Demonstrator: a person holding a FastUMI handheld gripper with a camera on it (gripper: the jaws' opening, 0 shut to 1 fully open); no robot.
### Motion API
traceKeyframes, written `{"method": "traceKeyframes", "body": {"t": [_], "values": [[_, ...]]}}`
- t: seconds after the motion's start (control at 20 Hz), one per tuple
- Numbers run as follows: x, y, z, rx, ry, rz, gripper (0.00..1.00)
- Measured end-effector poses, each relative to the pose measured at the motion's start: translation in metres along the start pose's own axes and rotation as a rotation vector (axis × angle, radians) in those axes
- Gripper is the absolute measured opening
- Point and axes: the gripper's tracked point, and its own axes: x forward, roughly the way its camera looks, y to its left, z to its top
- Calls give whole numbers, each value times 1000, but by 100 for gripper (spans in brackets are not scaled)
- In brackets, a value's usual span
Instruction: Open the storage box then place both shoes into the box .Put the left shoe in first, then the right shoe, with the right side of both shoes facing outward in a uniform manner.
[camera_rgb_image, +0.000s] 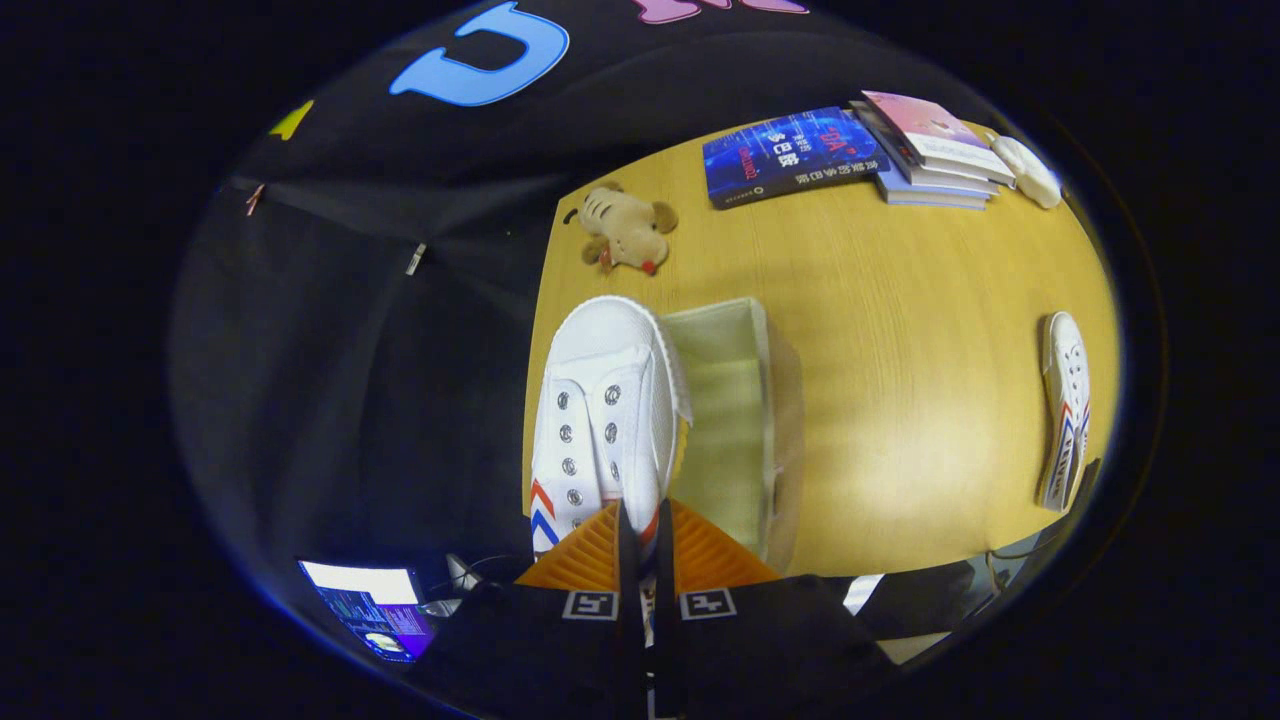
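The pale wooden bench (880, 330) carries everything here, seen from above. Near its middle sits the open translucent pale-green plastic storage box (735, 420), its long side running away from the tool, its inside bare as far as can be seen.

Overlapping the box's edge, a white canvas shoe with red and blue chevron stripes (605, 400) hangs with its toe pointing away from the tool and its metal eyelets facing the camera. The tool (645, 535) is clenched on the heel end of this shoe, both fingers pressed close together with the shoe's heel rim pinched between them.

Well apart from the box, near the bench's far side edge, the second white canvas shoe with matching stripes (1065, 405) lies on its side.

Beyond the box, at the bench's far end, a blue hardcover book (790, 155) lies flat beside a small stack of books with a pink cover on top (930, 145), and a white computer mouse (1028, 170) rests just past the stack. A small tan plush toy (628, 228) lies near the bench corner, beyond the held shoe's toe.
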Motion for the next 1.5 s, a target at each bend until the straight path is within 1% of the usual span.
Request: {"method": "traceKeyframes", "body": {"t": [0.1,0.2,0.3,0.5,0.65,0.95,1.05,1.1,1.2,1.25,1.45,1.5], "values": [[21,3,-9,19,27,-21,8],[32,2,-15,12,44,-44,8],[47,4,-13,6,48,-63,8],[65,2,-6,-7,38,-66,8],[75,-4,-9,-26,52,-78,14],[84,1,-17,11,80,-41,14],[83,14,-12,29,66,13,23],[84,21,-8,34,54,38,29],[78,22,-1,20,34,47,29],[76,23,-1,12,28,56,36],[61,28,1,-8,7,100,68],[55,28,3,-11,2,113,71]]}}
